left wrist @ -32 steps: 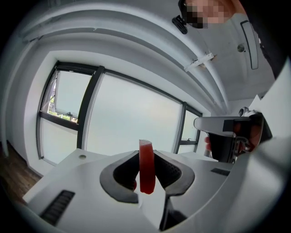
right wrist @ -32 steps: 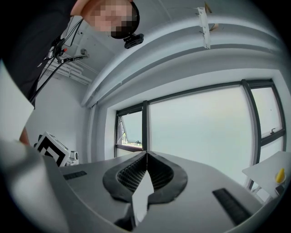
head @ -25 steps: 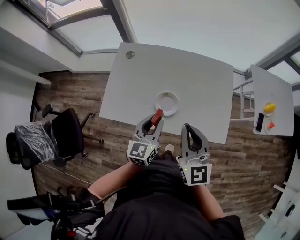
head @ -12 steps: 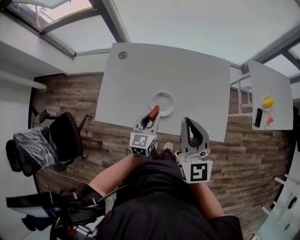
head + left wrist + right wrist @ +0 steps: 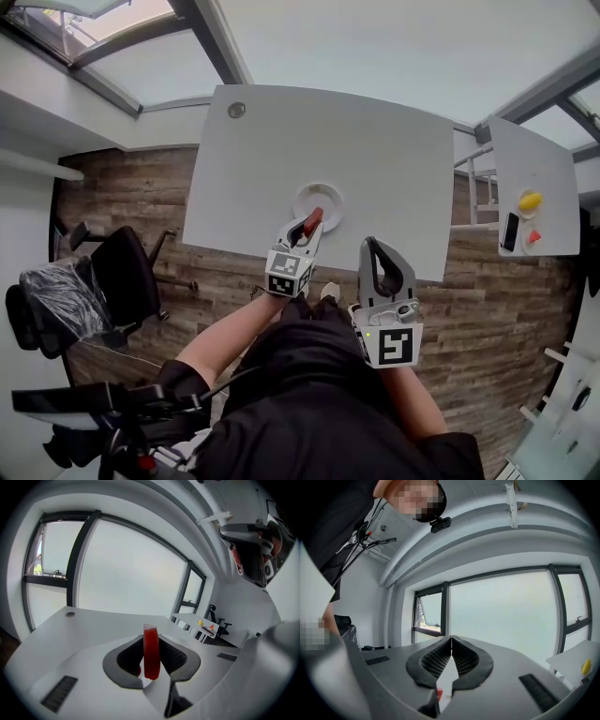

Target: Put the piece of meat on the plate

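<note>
Only the head view shows the plate (image 5: 302, 199) near the left gripper's (image 5: 307, 230) pinched meat (image 5: 313, 222); right gripper (image 5: 451, 640) fingers meet.

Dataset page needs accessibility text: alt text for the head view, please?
Seen from above, the left gripper holds a red piece of meat in its fingers at the near edge of a white plate on a white table. The right gripper, fingers shut and empty, sits beside it at the table's near edge, above wood flooring.
</note>
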The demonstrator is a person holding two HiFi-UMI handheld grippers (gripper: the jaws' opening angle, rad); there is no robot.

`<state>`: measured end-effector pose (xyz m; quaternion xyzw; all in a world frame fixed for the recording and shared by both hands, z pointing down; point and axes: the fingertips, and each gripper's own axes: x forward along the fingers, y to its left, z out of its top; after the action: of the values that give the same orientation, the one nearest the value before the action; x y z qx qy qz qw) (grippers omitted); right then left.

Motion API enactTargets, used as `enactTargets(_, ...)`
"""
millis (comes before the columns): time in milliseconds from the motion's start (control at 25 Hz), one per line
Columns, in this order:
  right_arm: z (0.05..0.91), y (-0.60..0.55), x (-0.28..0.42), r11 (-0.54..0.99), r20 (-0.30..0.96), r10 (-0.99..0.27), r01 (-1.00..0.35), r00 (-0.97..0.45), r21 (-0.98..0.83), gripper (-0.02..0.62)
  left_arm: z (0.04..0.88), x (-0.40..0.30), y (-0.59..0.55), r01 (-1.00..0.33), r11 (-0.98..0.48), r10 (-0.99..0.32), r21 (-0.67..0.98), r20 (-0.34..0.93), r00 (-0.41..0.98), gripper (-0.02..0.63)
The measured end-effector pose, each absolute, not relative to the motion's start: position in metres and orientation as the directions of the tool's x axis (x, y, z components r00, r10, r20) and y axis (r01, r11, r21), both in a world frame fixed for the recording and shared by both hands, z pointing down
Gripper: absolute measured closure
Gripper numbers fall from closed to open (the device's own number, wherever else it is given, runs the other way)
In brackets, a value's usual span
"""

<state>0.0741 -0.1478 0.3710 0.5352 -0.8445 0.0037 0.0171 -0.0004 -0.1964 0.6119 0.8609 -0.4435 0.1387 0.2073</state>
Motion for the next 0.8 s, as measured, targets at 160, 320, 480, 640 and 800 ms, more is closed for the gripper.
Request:
enactTargets(160, 0.375, -0.149, 0.075, 0.426, 0.047, -0.904, -0.905, -0.425, 0.013, 0.588, 0.636, 0.005, -0.198, -0.808, -0.547, -0.680, 0.220, 0.447, 0.582, 0.512)
enactTargets(320, 0.379, -0.149, 0.070, 0.428, 0.057, -0.903, -0.904, -0.426, 0.012, 0.588, 0.658, 0.002, -0.205, -0.809, -0.541, -0.661, 0.232, 0.477, 0.579, 0.512)
enactTargets(480, 0.378, -0.147, 0.071, 0.421, 0.065, -0.905, -0.907, -0.420, -0.005, 0.588, 0.672, 0.004, -0.215, -0.793, -0.567, -0.628, 0.223, 0.505, 0.592, 0.512)
enactTargets(640, 0.379, -0.148, 0.072, 0.413, 0.073, -0.908, -0.911, -0.412, -0.001, 0.588, 0.683, 0.009, -0.224, -0.778, -0.581, -0.601, 0.238, 0.519, 0.607, 0.512)
enactTargets(800, 0.381, -0.152, 0.076, 0.399, 0.077, -0.914, -0.917, -0.398, -0.001, 0.588, 0.704, 0.012, -0.226, -0.780, -0.563, -0.572, 0.273, 0.553, 0.606, 0.512)
